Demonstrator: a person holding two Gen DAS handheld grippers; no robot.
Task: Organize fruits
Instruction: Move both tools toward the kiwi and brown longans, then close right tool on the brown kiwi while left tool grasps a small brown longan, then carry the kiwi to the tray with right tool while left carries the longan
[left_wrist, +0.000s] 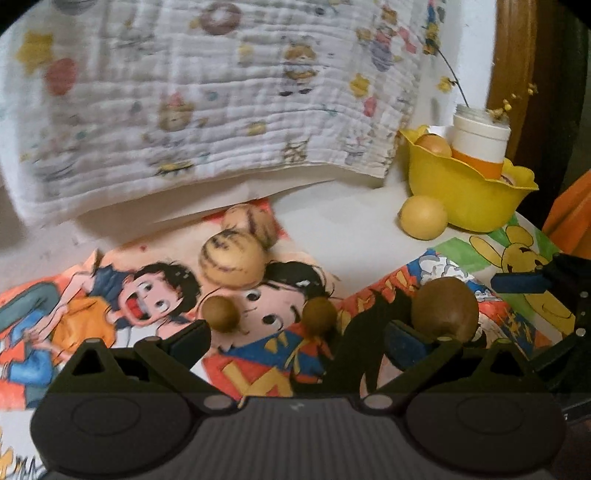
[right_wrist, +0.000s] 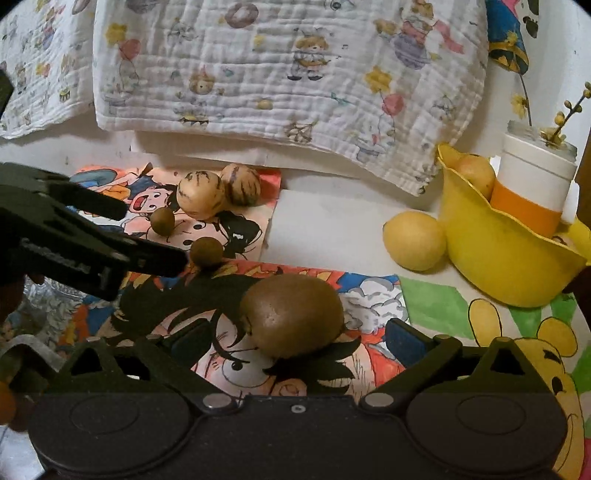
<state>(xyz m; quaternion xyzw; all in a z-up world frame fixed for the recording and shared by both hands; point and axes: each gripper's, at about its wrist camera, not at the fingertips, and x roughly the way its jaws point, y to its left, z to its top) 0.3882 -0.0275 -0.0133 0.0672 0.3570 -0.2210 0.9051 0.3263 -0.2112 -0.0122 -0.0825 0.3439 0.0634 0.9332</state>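
A brown kiwi (right_wrist: 291, 314) lies on the cartoon drawings between the wide-apart pads of my right gripper (right_wrist: 299, 341); the pads do not touch it. My left gripper (left_wrist: 297, 343) is open too, with two small brown fruits (left_wrist: 221, 314) (left_wrist: 319, 314) just ahead of its fingertips. Behind them sit two pale striped melons (left_wrist: 232, 262) (left_wrist: 255, 225). A yellow lemon (right_wrist: 413, 240) rests against a yellow bowl (right_wrist: 498, 273), which holds an orange-yellow fruit (right_wrist: 476, 175). In the right wrist view, the left gripper's fingers (right_wrist: 155, 258) reach in from the left, near a small brown fruit (right_wrist: 206, 252).
A white cup with an orange band (right_wrist: 532, 184) and flower twigs stands in the bowl. A printed quilted cloth (right_wrist: 280, 81) hangs along the back. Coloured drawings (right_wrist: 443, 310) cover the white tabletop. A wooden post (left_wrist: 513, 66) stands at the far right.
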